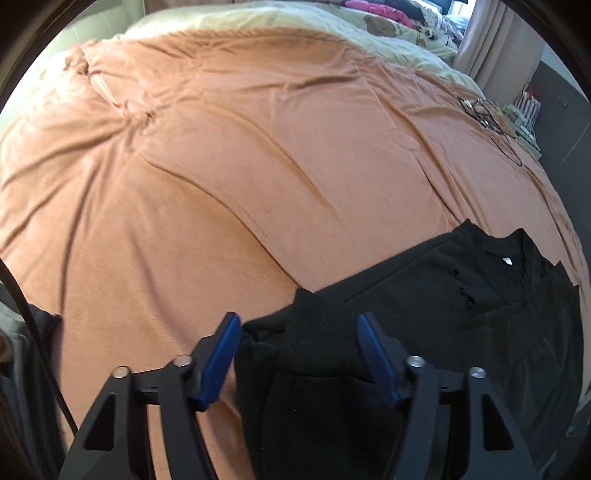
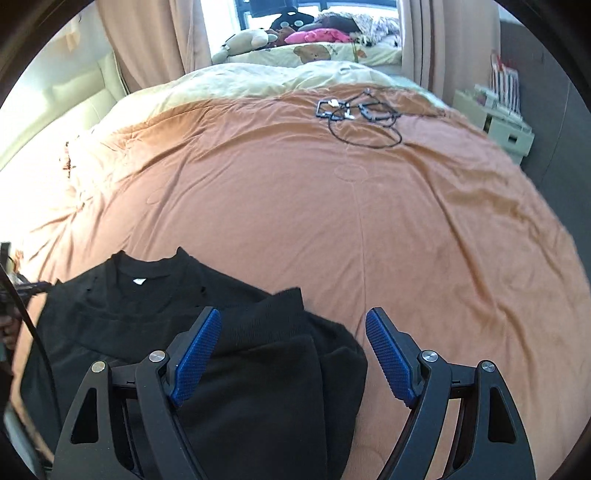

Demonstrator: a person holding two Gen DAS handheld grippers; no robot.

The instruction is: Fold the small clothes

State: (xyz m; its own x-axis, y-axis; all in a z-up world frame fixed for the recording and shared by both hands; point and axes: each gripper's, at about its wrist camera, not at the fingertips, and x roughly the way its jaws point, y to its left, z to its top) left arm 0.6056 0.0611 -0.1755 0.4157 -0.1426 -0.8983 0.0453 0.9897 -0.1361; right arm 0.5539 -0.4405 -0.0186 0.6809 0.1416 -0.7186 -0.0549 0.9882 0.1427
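Observation:
A black long-sleeved top (image 1: 461, 295) lies flat on the orange bedcover (image 1: 258, 166), neck hole and white label (image 1: 508, 261) facing up. In the left wrist view its sleeve is folded in over the body. My left gripper (image 1: 299, 350) hangs over that sleeve's cuff. Black cloth fills most of the gap between its blue pads, and I see no pinch in it. In the right wrist view the black top (image 2: 147, 306) sits at the lower left. My right gripper (image 2: 293, 354) stands open above the other folded sleeve, its right pad over bare bedcover (image 2: 369, 221).
Black cables and small gadgets (image 2: 354, 110) lie on the far part of the bed. Beyond them are a pale quilt (image 2: 258, 81), plush toys and a heap of clothes (image 2: 317, 35). A white shelf unit (image 2: 506, 125) stands to the right. A black cable (image 1: 44, 350) hangs at the left edge.

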